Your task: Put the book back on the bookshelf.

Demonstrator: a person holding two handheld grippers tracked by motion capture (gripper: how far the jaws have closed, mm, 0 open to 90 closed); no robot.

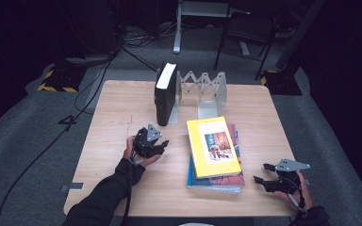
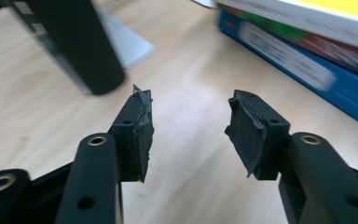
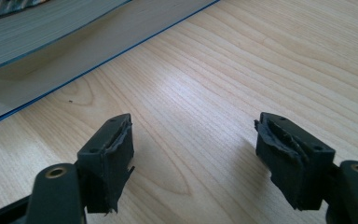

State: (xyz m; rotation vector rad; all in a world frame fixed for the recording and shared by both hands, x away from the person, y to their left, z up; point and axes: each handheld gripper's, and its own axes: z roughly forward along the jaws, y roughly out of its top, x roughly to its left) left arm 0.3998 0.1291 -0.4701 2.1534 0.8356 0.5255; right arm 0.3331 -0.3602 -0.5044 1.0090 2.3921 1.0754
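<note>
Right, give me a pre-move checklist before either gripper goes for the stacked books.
1. Left gripper open with nothing between its jaws: ok.
2. Right gripper open with nothing between its jaws: ok.
3. Yellow book lies flat on top of the blue book: ok.
4. Black book stands upright in the metal rack: ok.
5. Free slot in the rack beside the black book: ok.
6. Whether the blue book's edge is liftable from the table: cannot tell.
</note>
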